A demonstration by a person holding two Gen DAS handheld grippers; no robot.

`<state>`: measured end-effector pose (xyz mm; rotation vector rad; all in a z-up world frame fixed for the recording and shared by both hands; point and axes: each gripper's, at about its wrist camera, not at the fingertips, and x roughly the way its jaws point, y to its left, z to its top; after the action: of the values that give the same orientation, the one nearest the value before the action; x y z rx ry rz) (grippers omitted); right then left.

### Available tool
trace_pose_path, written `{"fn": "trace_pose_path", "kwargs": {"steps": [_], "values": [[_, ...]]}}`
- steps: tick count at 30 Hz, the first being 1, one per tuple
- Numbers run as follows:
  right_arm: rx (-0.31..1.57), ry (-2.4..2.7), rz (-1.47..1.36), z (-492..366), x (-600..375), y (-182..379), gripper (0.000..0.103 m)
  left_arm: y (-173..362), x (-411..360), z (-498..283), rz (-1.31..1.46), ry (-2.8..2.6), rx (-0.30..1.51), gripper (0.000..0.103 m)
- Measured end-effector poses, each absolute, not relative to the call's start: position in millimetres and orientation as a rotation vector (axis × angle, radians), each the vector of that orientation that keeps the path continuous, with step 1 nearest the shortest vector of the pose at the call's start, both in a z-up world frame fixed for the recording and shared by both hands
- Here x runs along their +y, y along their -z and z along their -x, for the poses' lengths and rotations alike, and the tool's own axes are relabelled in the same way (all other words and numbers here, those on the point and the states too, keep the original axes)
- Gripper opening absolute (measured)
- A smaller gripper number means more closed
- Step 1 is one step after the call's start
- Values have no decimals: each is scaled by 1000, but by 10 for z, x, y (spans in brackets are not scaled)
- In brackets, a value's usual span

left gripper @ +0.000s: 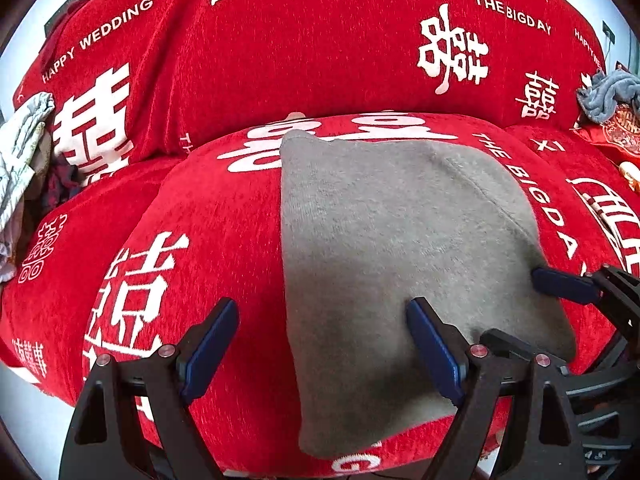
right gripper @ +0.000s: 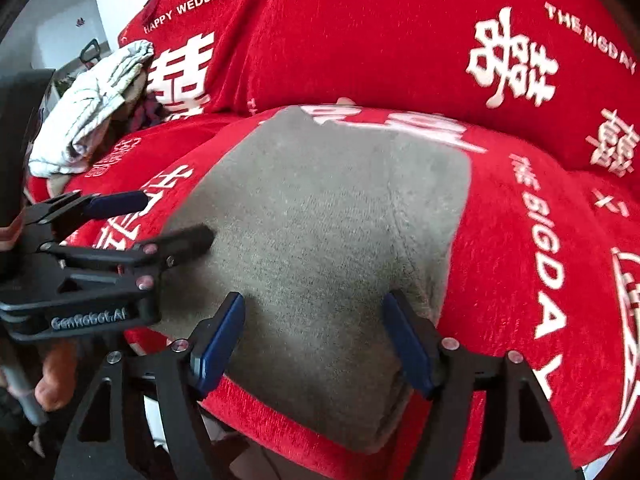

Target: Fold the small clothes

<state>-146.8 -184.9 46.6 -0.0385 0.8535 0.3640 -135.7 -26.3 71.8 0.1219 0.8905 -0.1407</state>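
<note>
**Both tools wide over a grey folded cloth**

A soft grey fleece garment (left gripper: 400,248), already lying as a flat rectangle, rests on the seat cushion of a sofa draped in a red chenille cover with white wedding lettering (left gripper: 224,216). In the left wrist view the garment fills the centre and runs toward 5 o'clock; in the right wrist view it sits at centre, its near edge hanging slightly over the cushion front at 6 o'clock.

The left tool (left gripper: 322,344) stands wide, its blue-padded fingers (left gripper: 434,350) apart: one over bare red cover, the other over the garment's left half, so it straddles the left edge. It holds nothing. The right tool (right gripper: 314,338) is equally wide and empty, both pads just above the grey cloth near its front edge. Its tip appears at 3 o'clock in the left view, beside the garment's right edge.

The spread stance likely suits either pressing the fold flat or taking the near edge for another fold.

A crumpled pale patterned cloth (right gripper: 92,108) lies at 10 o'clock on the sofa, well apart, probably waiting its turn.
</note>
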Motion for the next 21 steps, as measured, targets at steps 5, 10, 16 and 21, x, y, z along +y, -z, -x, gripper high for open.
{"fn": "trace_pose_path", "kwargs": {"steps": [5, 10, 16, 21], "values": [[799, -293, 44, 1646, -1813, -623, 75, -739, -259, 1479, -98, 107, 878, 87], [784, -216, 52, 1767, -1801, -667, 75, -729, -226, 1504, -47, 106, 884, 87], [812, -166, 57, 1827, -1821, -579, 75, -750, -254, 1660, -35, 97, 840, 87], [814, -149, 69, 1881, -1808, -559, 75, -750, -290, 1727, -39, 108, 832, 87]]}}
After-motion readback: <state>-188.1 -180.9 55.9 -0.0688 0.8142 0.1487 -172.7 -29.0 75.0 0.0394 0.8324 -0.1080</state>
